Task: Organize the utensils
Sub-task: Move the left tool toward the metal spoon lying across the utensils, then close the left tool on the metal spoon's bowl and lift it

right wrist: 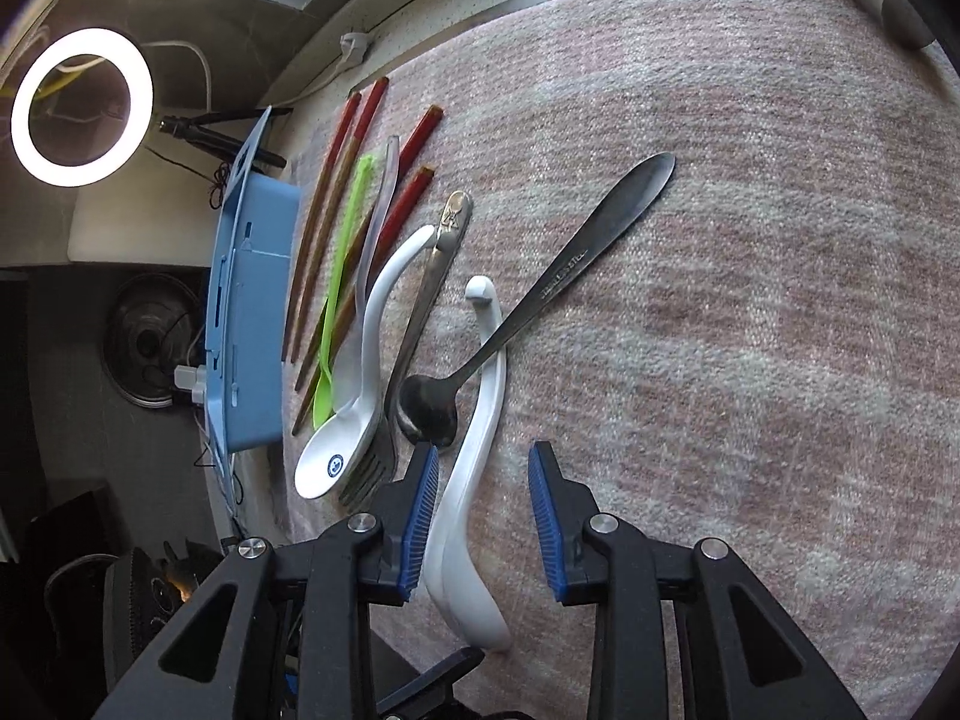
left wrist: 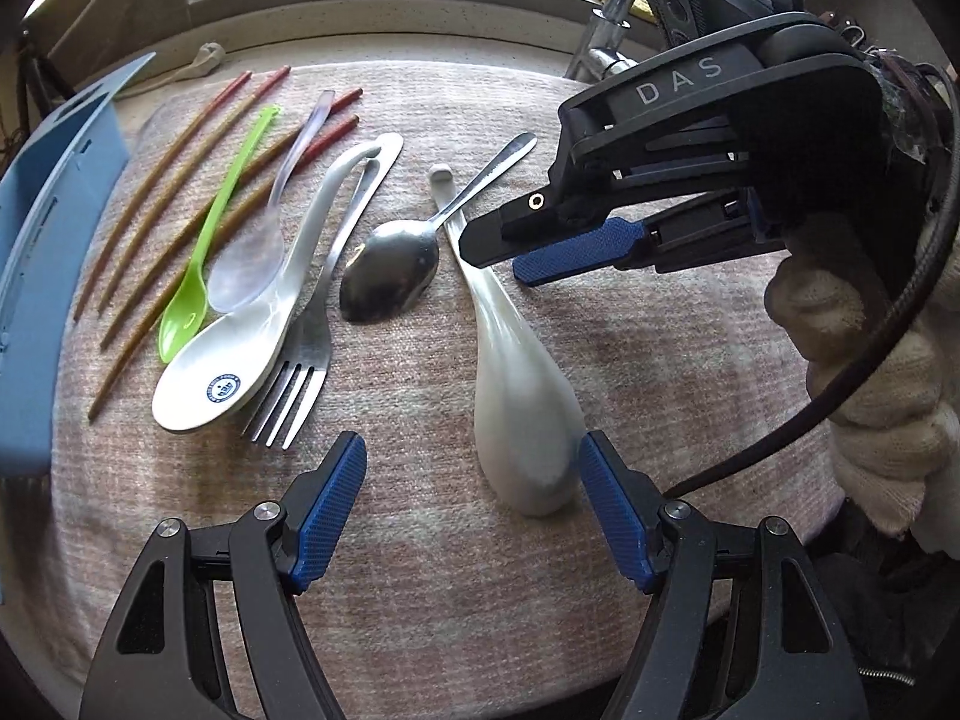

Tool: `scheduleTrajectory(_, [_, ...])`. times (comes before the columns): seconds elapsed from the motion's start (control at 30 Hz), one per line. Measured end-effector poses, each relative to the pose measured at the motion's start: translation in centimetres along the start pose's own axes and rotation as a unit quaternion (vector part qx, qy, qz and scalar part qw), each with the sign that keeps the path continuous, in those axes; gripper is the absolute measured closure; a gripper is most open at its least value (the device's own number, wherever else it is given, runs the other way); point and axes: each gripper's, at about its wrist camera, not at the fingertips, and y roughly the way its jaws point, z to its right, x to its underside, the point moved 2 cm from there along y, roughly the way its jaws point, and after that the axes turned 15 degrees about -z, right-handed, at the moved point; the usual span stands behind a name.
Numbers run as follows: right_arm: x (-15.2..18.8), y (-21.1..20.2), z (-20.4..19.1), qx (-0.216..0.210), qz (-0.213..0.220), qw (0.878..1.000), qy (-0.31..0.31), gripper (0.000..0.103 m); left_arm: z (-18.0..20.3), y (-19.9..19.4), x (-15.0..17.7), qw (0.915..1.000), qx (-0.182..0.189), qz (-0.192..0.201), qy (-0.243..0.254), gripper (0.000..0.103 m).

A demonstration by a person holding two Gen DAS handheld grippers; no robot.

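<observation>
Showing "DAS" on right gripper (left wrist: 501,258) body | lying: four chopsticks (left wrist: 150,192), two white spoons, steel spoon (left wrist: 390,279), fork (left wrist: 300,360) | pink woven cloth (left wrist: 420,540) by windowsill | plain white spoon (right wrist: 474,450) sitting between both parted, ungripping jaws; left gripper (left wrist: 474,498) wide.

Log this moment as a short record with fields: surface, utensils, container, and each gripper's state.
surface: pinkish woven cloth
sorted row: chopsticks, green spoon, clear spoon, white spoon with blue emblem, fork
loose: metal spoon with its handle lying across a plain white spoon
container: blue holder, beside the chopsticks
left gripper: open, around the plain white spoon's bowl
right gripper: open, straddling its handle
</observation>
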Motion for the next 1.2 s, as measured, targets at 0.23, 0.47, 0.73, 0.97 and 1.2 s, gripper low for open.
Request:
scheduleTrajectory(0.23, [0.0,1.4,-1.1,0.001,-0.016,1.0,-0.009,0.075,-0.5,0.2,0.6,0.9998,0.017,0.0,-0.008,0.03])
scheduleTrajectory(0.47, [-0.4,0.2,-0.6,0.004,0.006,1.0,-0.008,0.075,0.8,0.8,0.3,1.0,0.006,0.001,0.007,0.03])
scheduleTrajectory(0.73, [-2.9,-2.3,1.6,0.002,0.057,0.997,0.045,0.075,-0.3,-1.1,-1.3,0.9993,-0.023,0.025,0.018,0.03])
scheduleTrajectory(0.97, [-4.2,-2.6,2.4,-0.014,0.067,0.995,0.07,0.075,-2.3,-1.2,-3.9,0.9962,-0.06,0.014,0.061,0.044])
scheduleTrajectory(1.2, [-4.4,-3.3,3.7,-0.031,0.072,0.993,0.088,0.075,-2.7,-0.3,-6.5,0.9916,-0.057,-0.014,0.115,0.053])
